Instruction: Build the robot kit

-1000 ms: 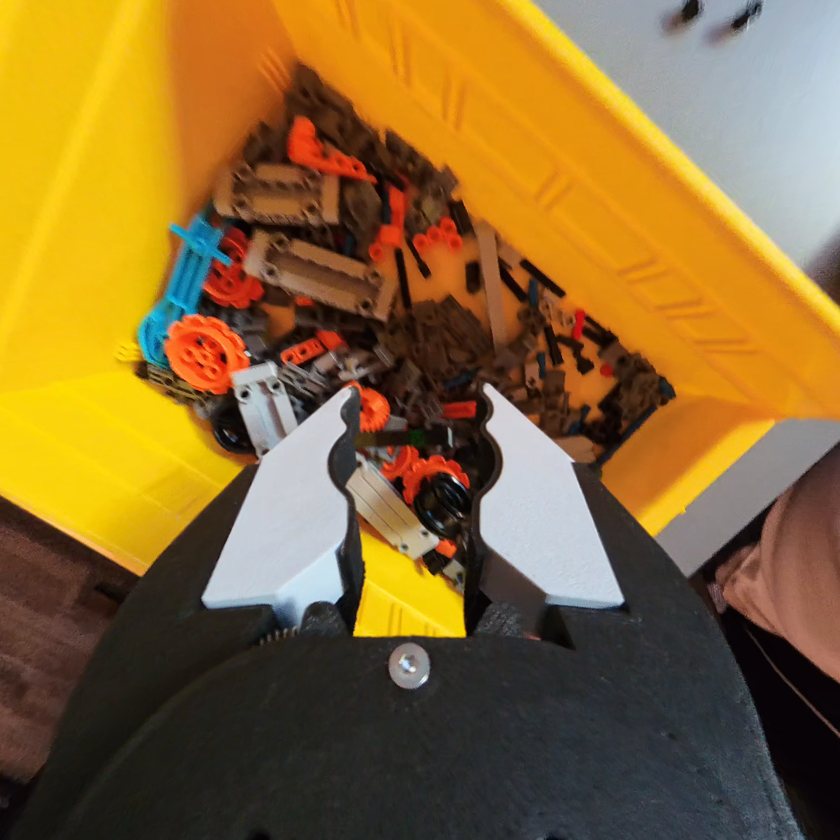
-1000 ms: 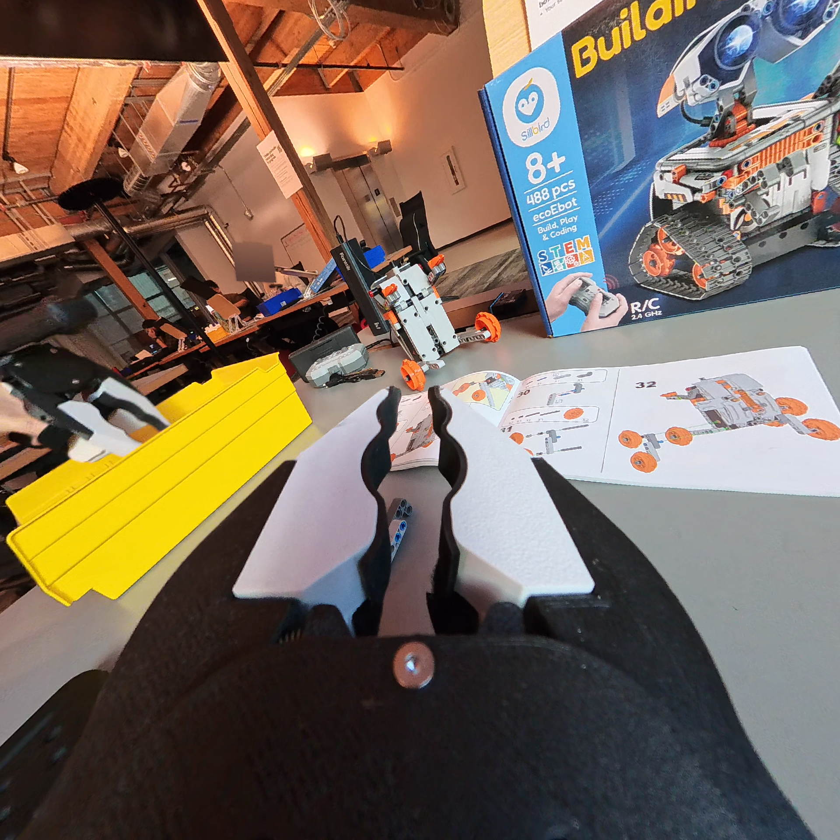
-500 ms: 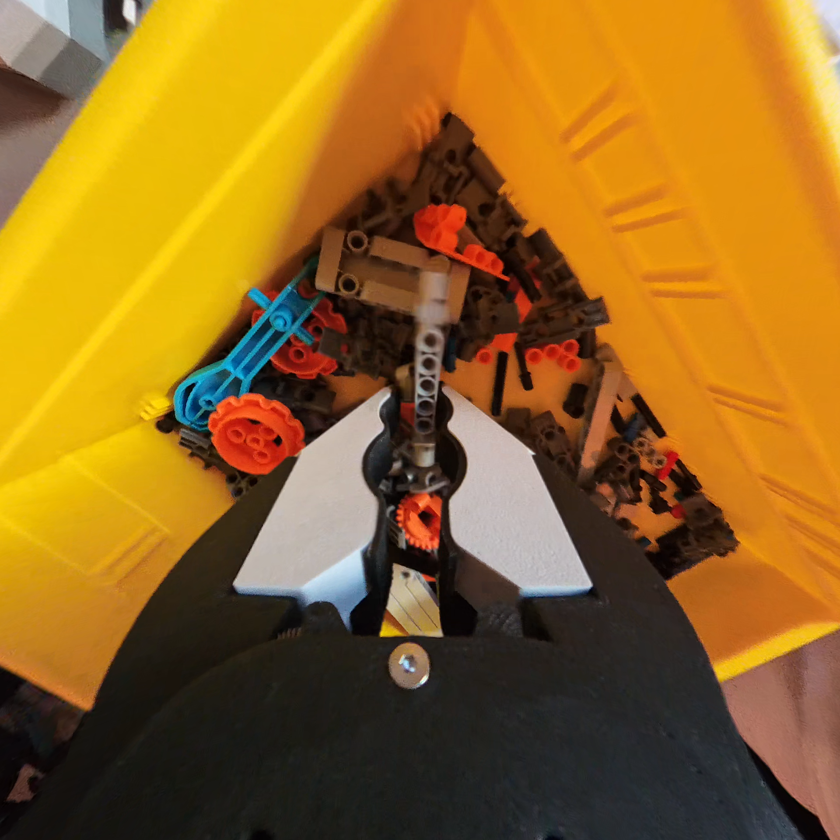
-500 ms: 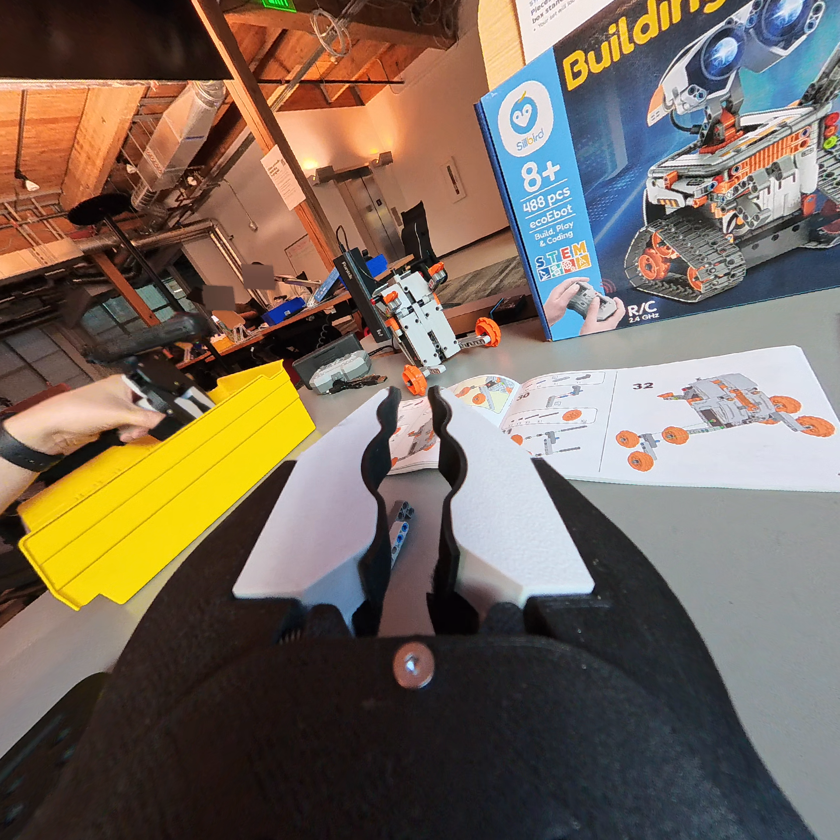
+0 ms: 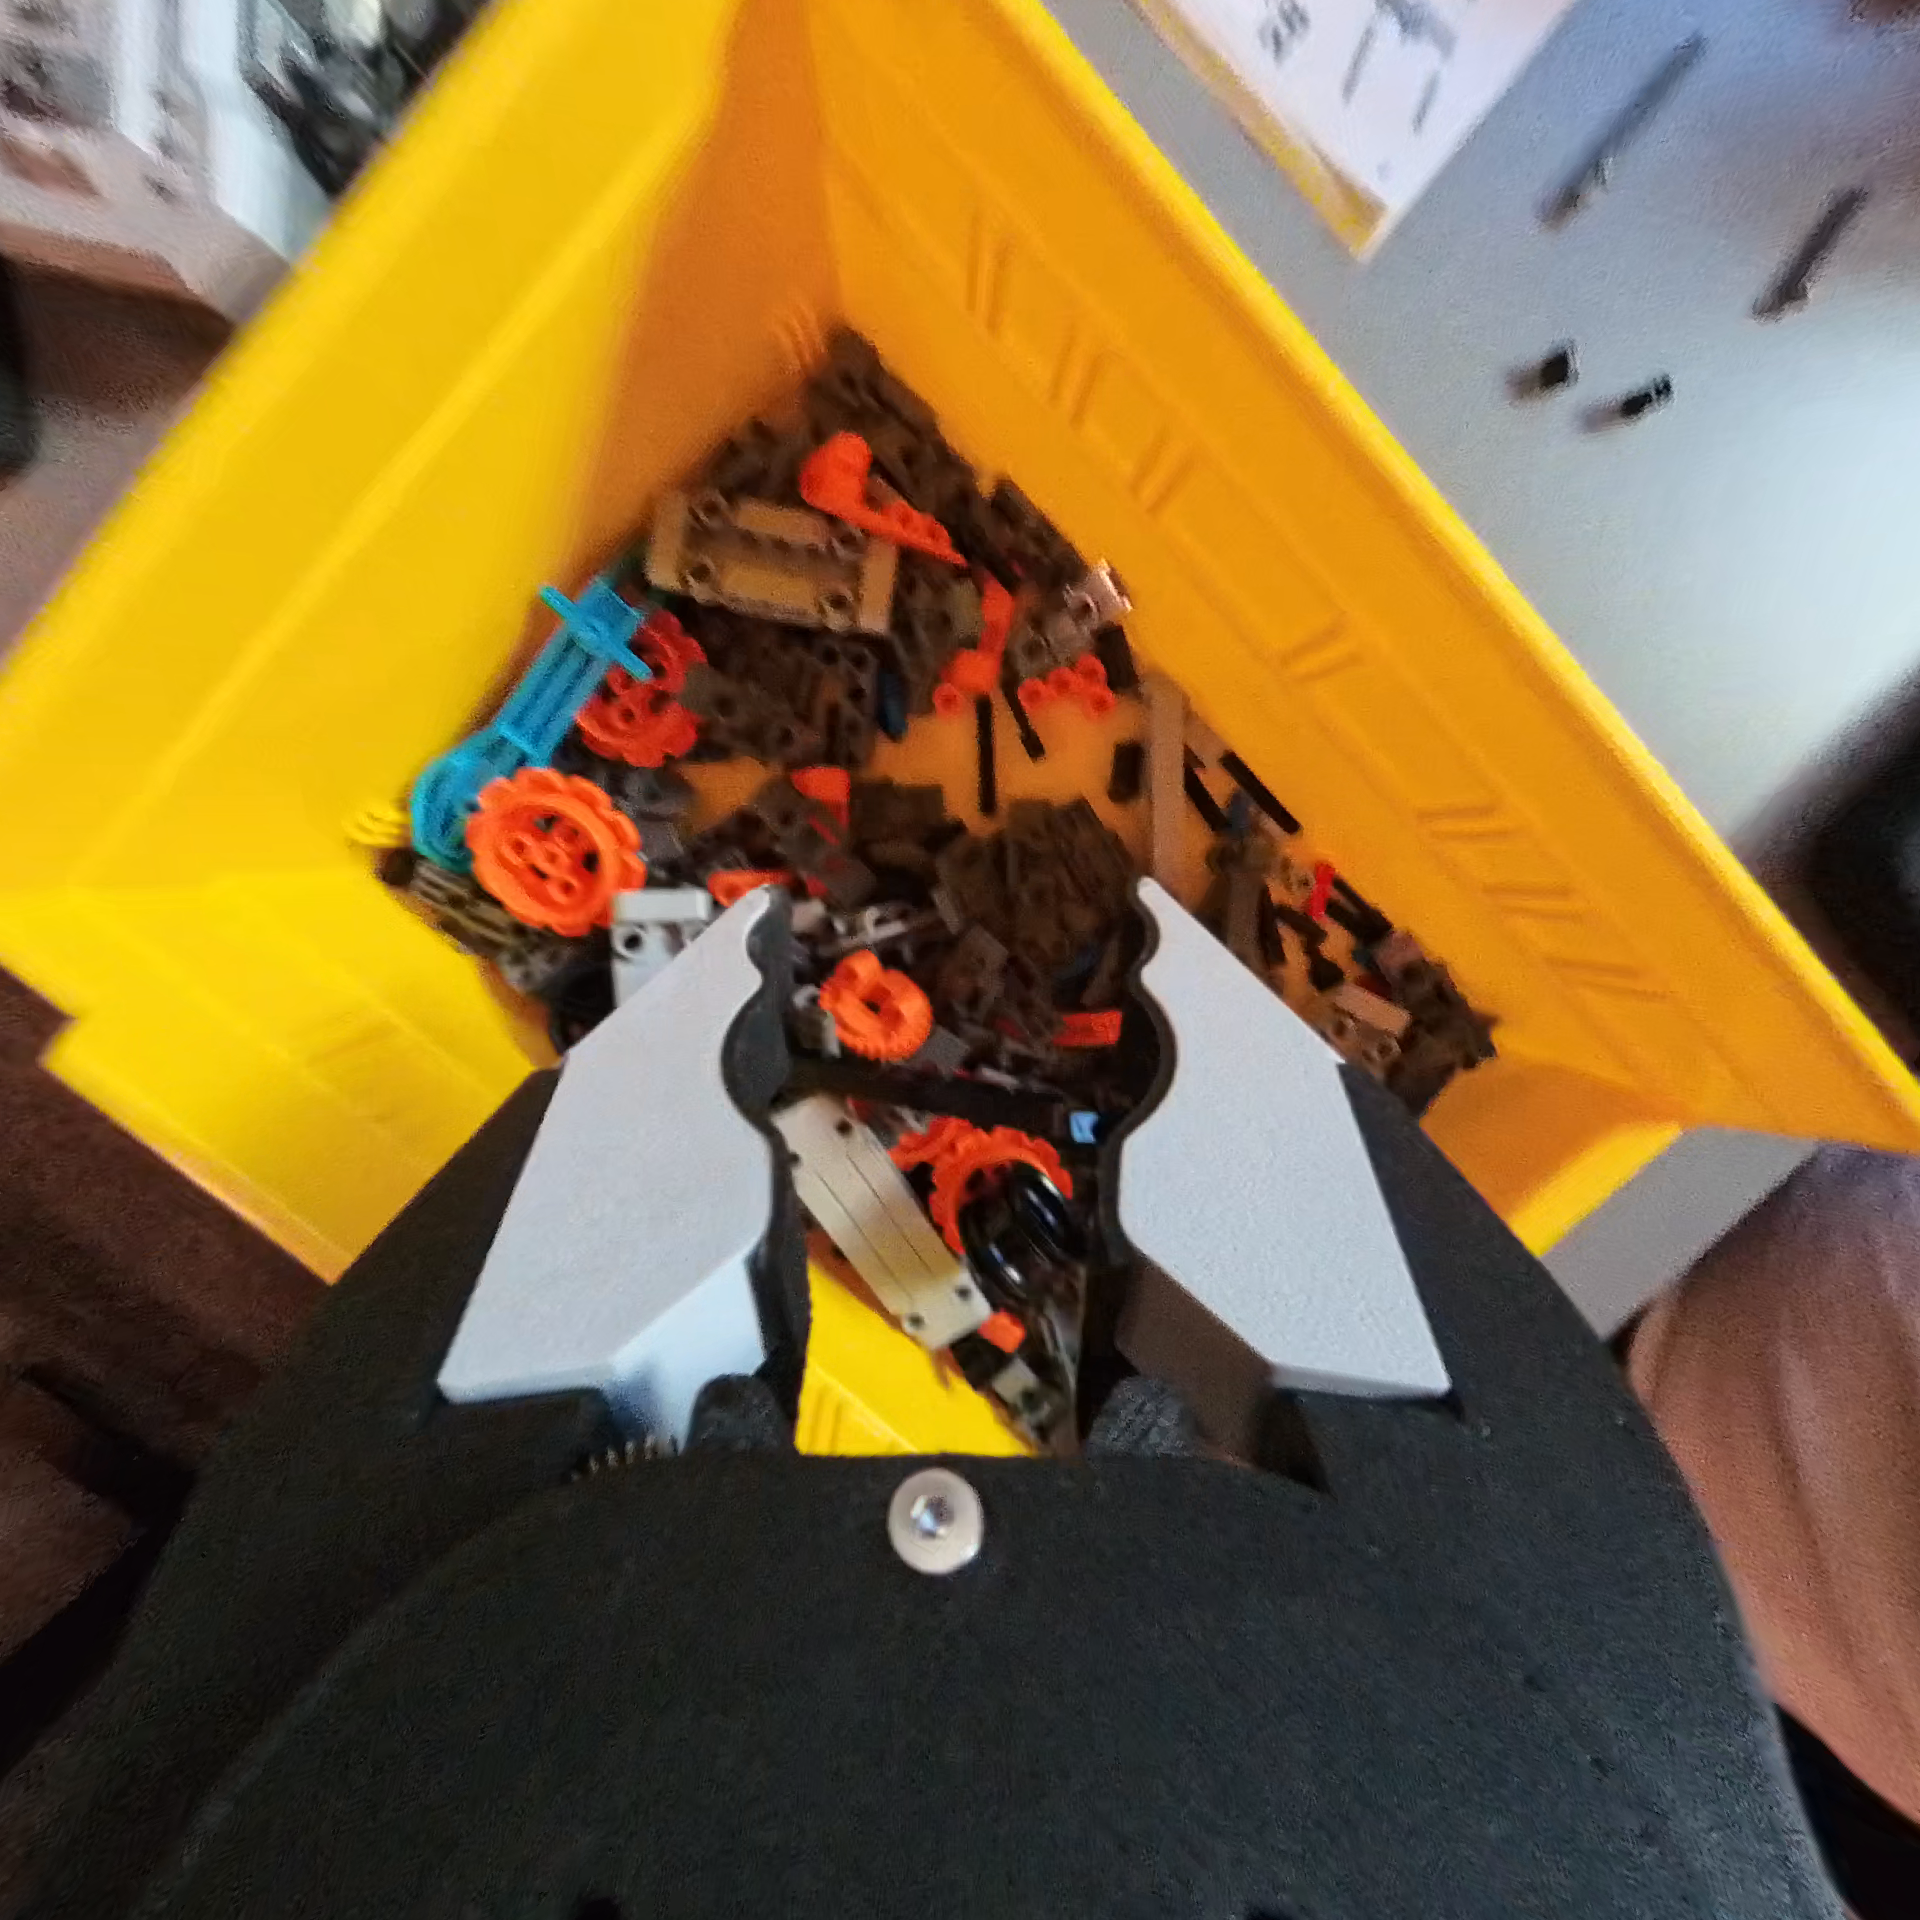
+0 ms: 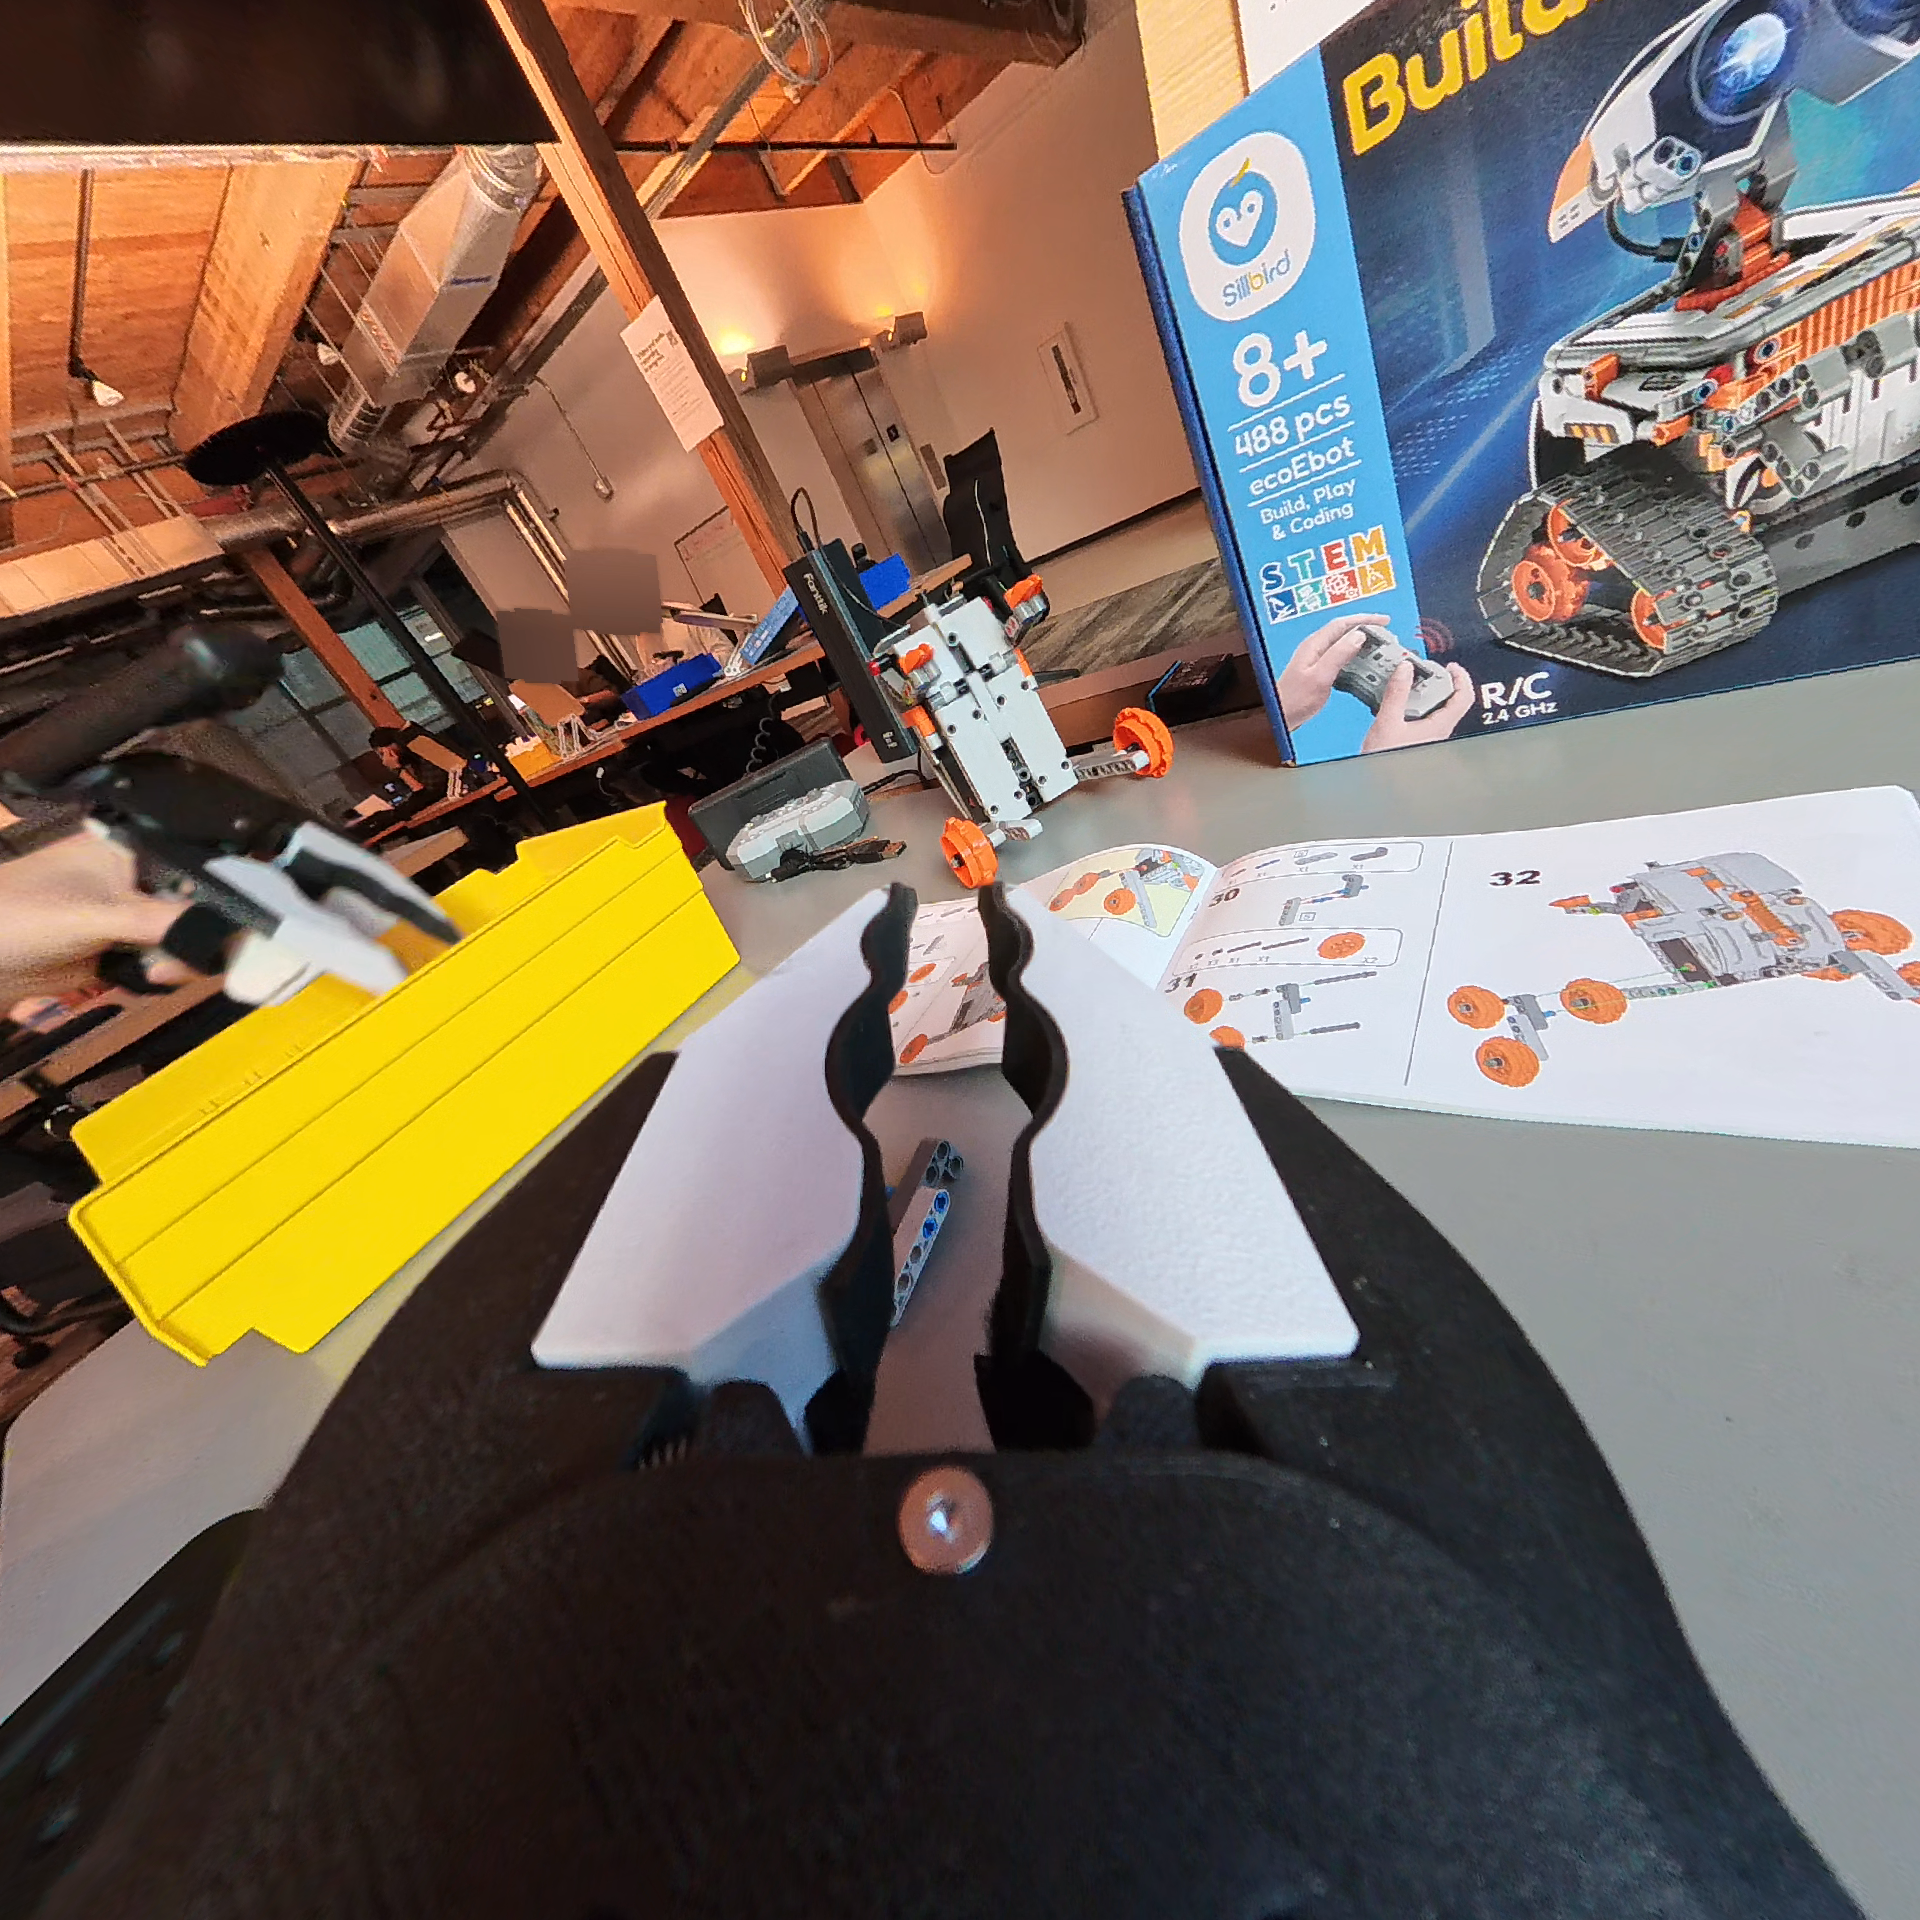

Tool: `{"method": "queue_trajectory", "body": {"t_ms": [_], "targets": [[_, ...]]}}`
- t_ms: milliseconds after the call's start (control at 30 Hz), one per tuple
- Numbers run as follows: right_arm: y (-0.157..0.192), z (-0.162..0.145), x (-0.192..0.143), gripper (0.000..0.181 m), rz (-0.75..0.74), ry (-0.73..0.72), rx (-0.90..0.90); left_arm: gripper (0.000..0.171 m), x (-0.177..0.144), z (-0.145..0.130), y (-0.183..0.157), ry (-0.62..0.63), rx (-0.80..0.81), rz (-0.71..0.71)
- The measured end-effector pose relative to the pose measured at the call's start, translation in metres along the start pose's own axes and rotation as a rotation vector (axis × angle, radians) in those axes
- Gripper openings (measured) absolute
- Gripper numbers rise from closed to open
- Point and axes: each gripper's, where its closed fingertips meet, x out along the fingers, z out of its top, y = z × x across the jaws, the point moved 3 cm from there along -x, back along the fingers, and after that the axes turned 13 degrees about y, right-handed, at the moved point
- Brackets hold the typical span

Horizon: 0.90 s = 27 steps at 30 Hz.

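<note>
While the left gripper hangs over the yellow bin, its jaws stand wide apart with nothing between them. The bin is the landmark here: it rests at the edge of the grey table, and inside it lies a loose heap of small plastic building pieces. Against the bin's left wall there's an orange toothed wheel with a blue lever tool just behind it; toward the bin's far corner lies a tan studded frame; under the left gripper a grey beam lies beside a black rubber ring. These bits look light, stiff and smooth, so likely to skid; a long beam is probably best pinched across its flat sides. To the right of the bin, the right gripper sits low, jaws nearly closed but gripping nothing, a grey holed beam lying on the table between them. Beyond lie the open instruction booklet, a half-built white robot and the blue kit box.
</note>
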Motion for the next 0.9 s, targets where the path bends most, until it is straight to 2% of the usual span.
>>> {"method": "queue_trajectory", "body": {"t_ms": [100,167,267,300,433,567,633,767,900], "targets": [[0.001,-0.001,-0.003,0.013,-0.006,-0.003,-0.008,0.054,-0.001,0.033,0.031,-0.102,-0.041,0.091],[0.000,0.001,-0.006,0.013,-0.014,-0.018,-0.001,0.061,0.008,0.045,0.047,-0.101,-0.058,0.120],[-0.003,0.001,-0.008,0.013,-0.014,-0.031,0.023,0.060,0.022,0.057,0.040,-0.135,0.067,0.016],[-0.003,0.001,-0.007,0.013,-0.011,-0.031,0.028,0.063,0.024,0.058,0.037,-0.149,0.139,0.020],[-0.002,-0.001,-0.003,0.013,-0.003,-0.006,0.012,0.064,0.035,0.052,0.028,-0.126,0.411,0.071],[0.001,-0.003,-0.001,0.013,0.000,0.010,-0.002,0.057,0.041,0.036,0.049,0.027,0.407,0.132],[0.001,-0.001,-0.004,0.013,-0.005,-0.005,0.001,0.047,0.037,0.033,0.048,0.016,0.397,0.106],[-0.003,-0.001,-0.003,0.013,0.001,-0.005,0.031,0.063,0.032,0.046,0.035,-0.080,0.376,0.065],[-0.001,-0.002,-0.002,0.013,-0.007,0.007,0.012,0.079,0.039,0.060,0.024,-0.109,0.476,0.129]]}}
